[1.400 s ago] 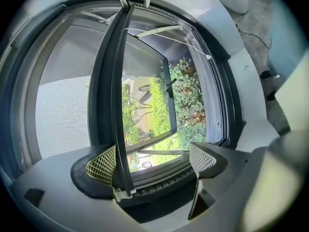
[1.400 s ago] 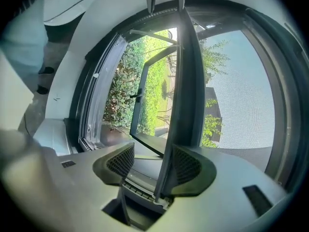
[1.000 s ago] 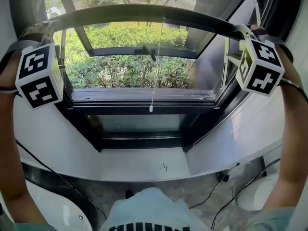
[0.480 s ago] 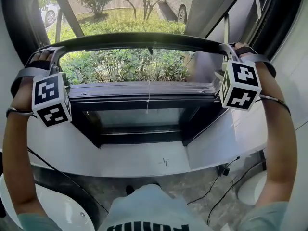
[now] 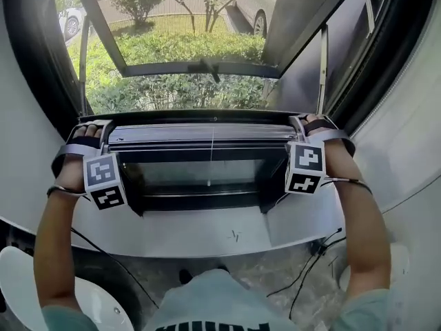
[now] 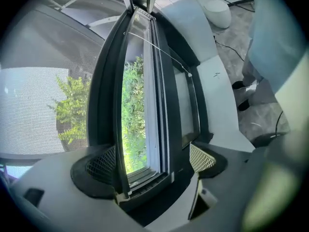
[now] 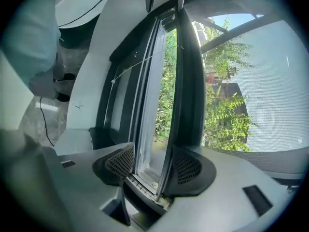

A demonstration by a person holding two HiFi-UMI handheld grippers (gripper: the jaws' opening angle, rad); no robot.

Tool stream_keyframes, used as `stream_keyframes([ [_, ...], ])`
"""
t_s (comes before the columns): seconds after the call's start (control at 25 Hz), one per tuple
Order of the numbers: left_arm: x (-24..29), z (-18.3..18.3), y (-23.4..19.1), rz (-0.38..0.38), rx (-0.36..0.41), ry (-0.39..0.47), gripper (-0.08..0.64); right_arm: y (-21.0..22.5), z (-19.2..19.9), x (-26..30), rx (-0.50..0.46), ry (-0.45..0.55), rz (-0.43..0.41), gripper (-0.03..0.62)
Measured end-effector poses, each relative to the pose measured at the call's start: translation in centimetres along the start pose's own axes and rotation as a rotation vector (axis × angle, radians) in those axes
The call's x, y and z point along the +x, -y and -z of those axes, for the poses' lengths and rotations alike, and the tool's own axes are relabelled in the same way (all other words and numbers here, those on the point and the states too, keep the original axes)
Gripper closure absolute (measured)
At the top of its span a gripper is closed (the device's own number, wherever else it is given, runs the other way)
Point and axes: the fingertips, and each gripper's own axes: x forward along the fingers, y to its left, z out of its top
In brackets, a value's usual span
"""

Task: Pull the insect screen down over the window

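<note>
Window (image 5: 200, 156), insect screen (image 5: 207, 115) bar nearly down

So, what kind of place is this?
Probably a ground-floor room, seen from inside at a window: a white sill below, the insect screen's dark pull bar across the frame, and shrubs and a parked car outside.

Pale teal short-sleeved shirt (image 5: 207, 296), black lettering at bottom centre. White cubes (image 5: 103, 181) bear black square markers; left claw (image 6: 153, 159) and right claw (image 7: 154, 164) grey, mesh-textured pads (image 6: 202, 157).
</note>
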Motion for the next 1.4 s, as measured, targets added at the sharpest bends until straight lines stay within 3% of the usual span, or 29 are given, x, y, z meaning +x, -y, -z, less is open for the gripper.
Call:
stream_keyframes([
  [0.52,5.7,-1.2,6.9,0.084,0.004,-0.002,0.092,-7.3,-1.7,5.4,-0.015,-0.023,-0.065,0.341],
  [0.76,6.1,-1.2,6.8,0.059,0.014,-0.017,0.092,-7.1,-1.7,5.9,0.000,-0.022,-0.030,0.341],
  [1.04,5.8,-1.6,7.1,0.063,-0.041,0.024,0.092,-7.6,-1.9,5.7,0.068,0.015,0.033,0.348],
  [1.4,5.6,-1.4,7.3,0.085,-0.015,-0.010,0.092,-7.7,-2.0,6.1,0.129,0.003,0.099,0.348],
])
